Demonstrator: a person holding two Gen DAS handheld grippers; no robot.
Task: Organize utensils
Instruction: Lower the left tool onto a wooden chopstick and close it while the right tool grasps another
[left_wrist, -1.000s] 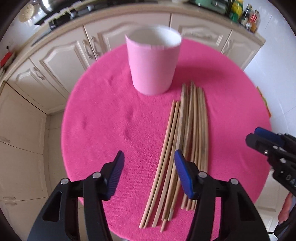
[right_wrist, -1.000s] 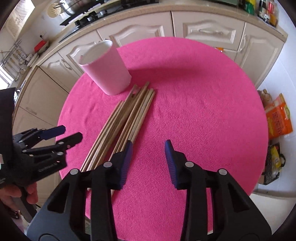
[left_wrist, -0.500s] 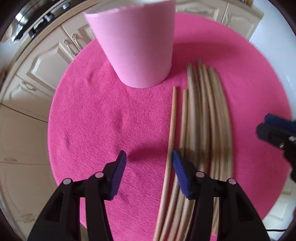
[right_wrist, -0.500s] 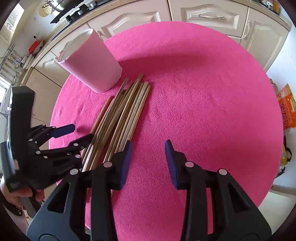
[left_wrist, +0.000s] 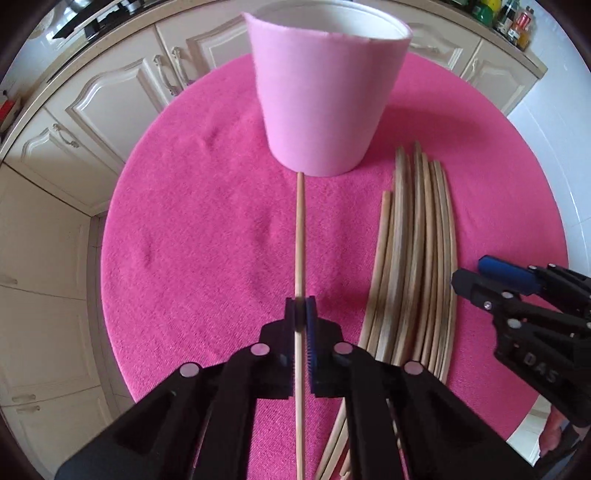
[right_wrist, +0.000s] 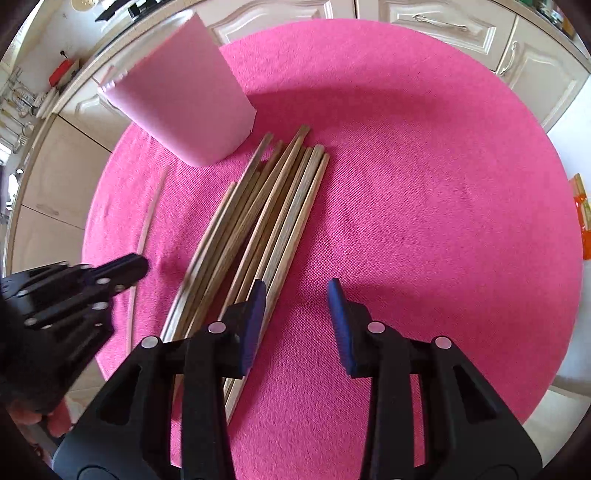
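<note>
One chopstick (left_wrist: 300, 236) is clamped in the left claw (left_wrist: 301, 318), tip at the cup (left_wrist: 325, 85). Right claw (right_wrist: 295, 314) is part open and closing on nothing, beside the pile (right_wrist: 258, 221).

- A home kitchen is showing here — cream panelled cabinet doors (left_wrist: 110, 99) are running under a long countertop (left_wrist: 122, 35).
- A hob with a pot (left_wrist: 79, 4) is sitting at the top left.
- Bottles (left_wrist: 511, 18) are standing at the counter's far end.
</note>
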